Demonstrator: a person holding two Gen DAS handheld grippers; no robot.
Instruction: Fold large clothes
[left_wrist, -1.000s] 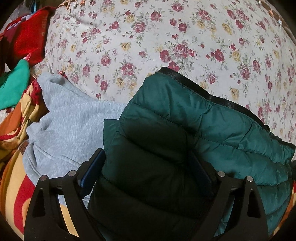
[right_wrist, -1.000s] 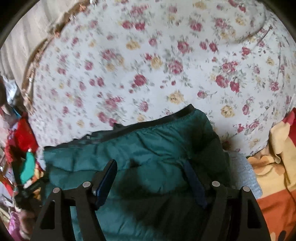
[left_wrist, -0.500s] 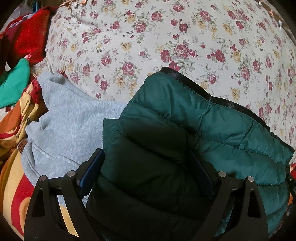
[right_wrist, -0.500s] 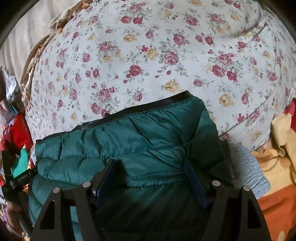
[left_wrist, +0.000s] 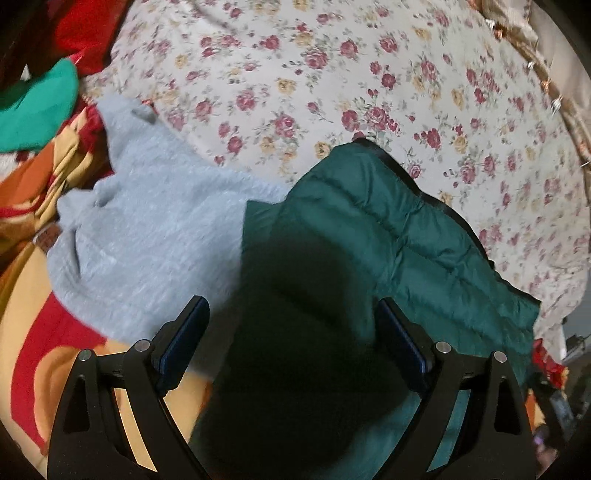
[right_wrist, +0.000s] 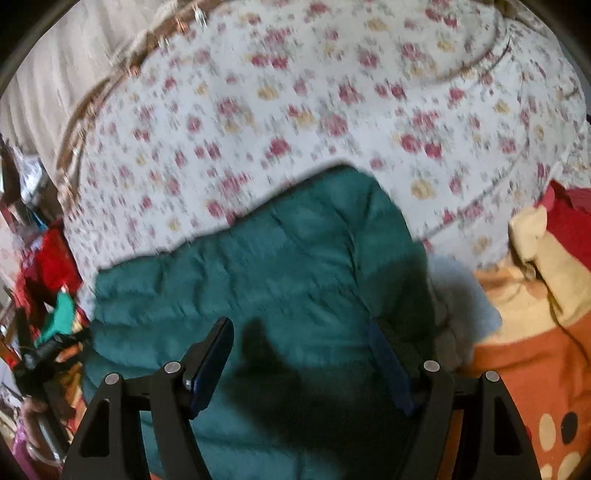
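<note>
A dark green quilted jacket (left_wrist: 388, 229) with black trim lies folded on the floral bedsheet (left_wrist: 332, 74). My left gripper (left_wrist: 295, 328) hangs over its near left end, jaws wide. The jacket's edge stands a little clear of the left pad (left_wrist: 184, 339). In the right wrist view the jacket (right_wrist: 258, 266) stretches across the middle. My right gripper (right_wrist: 301, 350) hovers open over its near right part and casts a shadow on the fabric. At that view's left edge, a hand holds the left gripper (right_wrist: 37, 362).
A grey sweater (left_wrist: 159, 236) lies against the jacket's end, half under it, also seen as a grey sweater corner (right_wrist: 465, 291). An orange, red and cream blanket (left_wrist: 37, 332) borders the near side. Green cloth (left_wrist: 37, 103) and red cloth (left_wrist: 85, 29) are heaped beyond the sweater.
The left view has slid sideways: the jacket now sits further right between the fingers, off the left pad, and more grey sweater shows. The right view shifted slightly and is blurred.
</note>
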